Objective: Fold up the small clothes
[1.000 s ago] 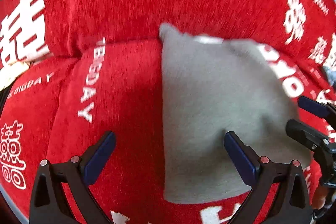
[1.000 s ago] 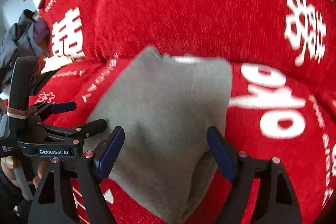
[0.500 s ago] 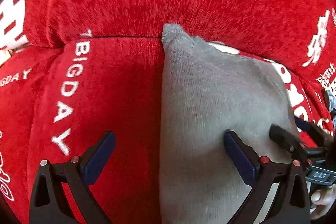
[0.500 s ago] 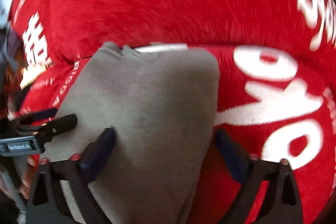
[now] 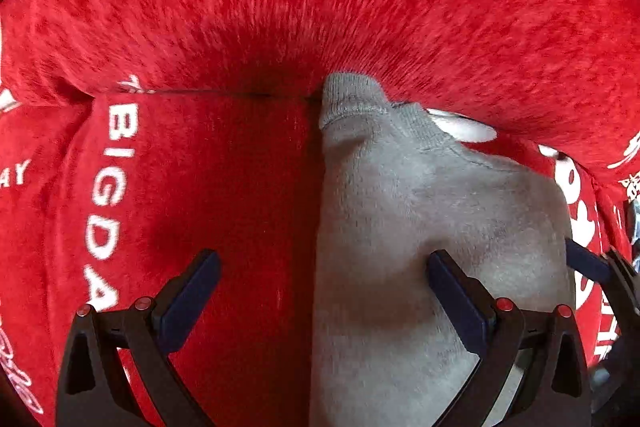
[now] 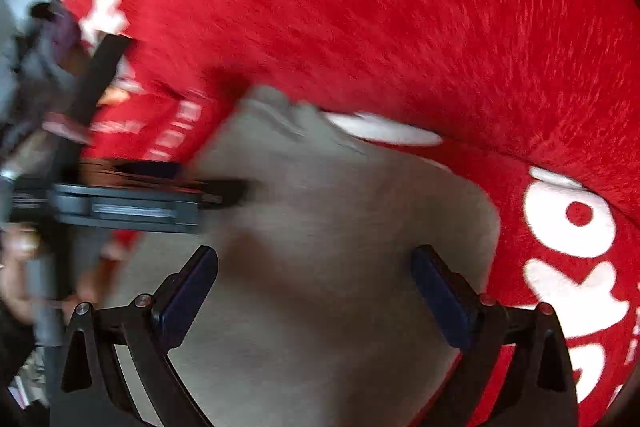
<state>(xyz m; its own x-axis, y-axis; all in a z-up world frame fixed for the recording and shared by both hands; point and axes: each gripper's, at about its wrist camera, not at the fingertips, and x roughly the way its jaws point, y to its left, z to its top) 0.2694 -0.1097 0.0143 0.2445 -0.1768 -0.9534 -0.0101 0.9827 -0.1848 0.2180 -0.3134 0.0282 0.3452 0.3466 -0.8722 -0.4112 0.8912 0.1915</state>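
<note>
**Grey garment sits half under one gripper, fully under the other**

Grey fleece-type garment point(image 5: 420, 227) lies flat on the red sofa cover point(image 5: 280, 7), its ribbed corner tucked up against the crease where seat meets backrest.

Left wrist view: the left gripper point(image 5: 320, 291) has its jaws spread wide, nothing clamped. The garment's straight left edge runs near-to-far almost dead centre between the two fingers, so only the right finger is over cloth and the left one is over bare red cover with the white BIGDAY lettering point(image 5: 106, 203). Long axis of the piece looks near-to-far, same way the gripper points. A bit of the other gripper pokes in at the far right edge.

Right wrist view (blurry): the right gripper point(image 6: 314, 283) is also released, jaws wide, empty, and both fingers are over grey cloth. The garment's right edge sits just right of the right finger. The left gripper shows on the left, blurred, at the cloth's left edge.

My guess: each hand is lined up on its own side edge, so the next pinch is about catching those two edges evenly.
</note>
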